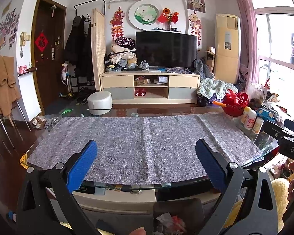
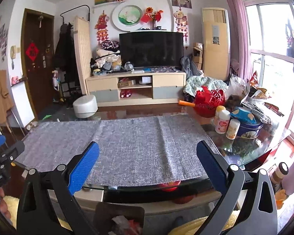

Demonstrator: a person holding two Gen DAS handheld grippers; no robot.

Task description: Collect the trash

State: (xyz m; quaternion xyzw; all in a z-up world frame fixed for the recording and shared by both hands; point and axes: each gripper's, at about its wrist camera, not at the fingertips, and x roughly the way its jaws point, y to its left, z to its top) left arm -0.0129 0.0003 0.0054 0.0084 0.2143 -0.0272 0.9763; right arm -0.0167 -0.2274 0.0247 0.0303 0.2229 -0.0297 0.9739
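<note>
Two claws, both released, held above the near edge of the bench.
Left claw (image 1: 146, 156) and right claw (image 2: 148, 157) hang with blue pads wide apart over the grey cloth (image 1: 143, 143), gripping nothing. Trash (image 1: 170, 224) lies crumpled in a dark bin (image 2: 119, 219) on the floor below the bench's (image 2: 250, 152) glass edge, between the claw arms.

both grippers, left (image 1: 146, 163) and right (image 2: 147, 165), hung side by side, level, jaws spread wide, holding nothing.
</note>
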